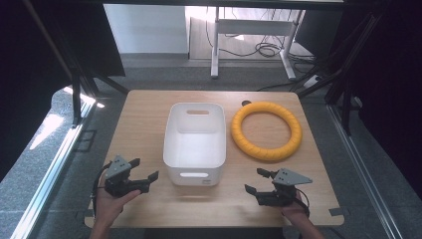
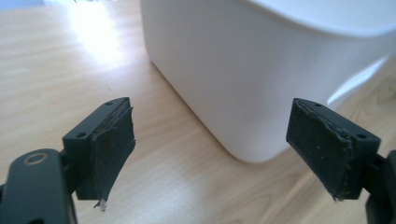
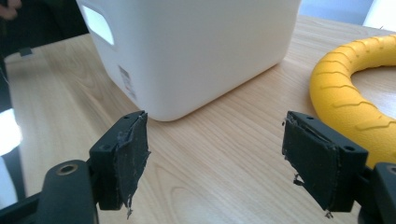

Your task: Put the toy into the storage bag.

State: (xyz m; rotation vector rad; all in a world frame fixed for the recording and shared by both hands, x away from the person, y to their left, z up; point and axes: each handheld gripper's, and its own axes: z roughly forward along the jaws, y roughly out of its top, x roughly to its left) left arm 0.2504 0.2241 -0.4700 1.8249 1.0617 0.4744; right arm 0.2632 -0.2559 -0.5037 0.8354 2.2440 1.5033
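Note:
A white plastic bin with handle slots stands in the middle of the wooden table; nothing shows inside it. A yellow ribbed ring lies flat to its right. My left gripper is open near the front left of the table, left of the bin's near corner. My right gripper is open at the front right, below the ring. In the right gripper view its jaws frame bare wood, with the bin ahead and the ring to the right. The left gripper holds nothing.
Beyond the table's far edge stands a white desk frame with cables on the floor. Black frame posts flank the table on both sides. A small dark object sits at the ring's far edge.

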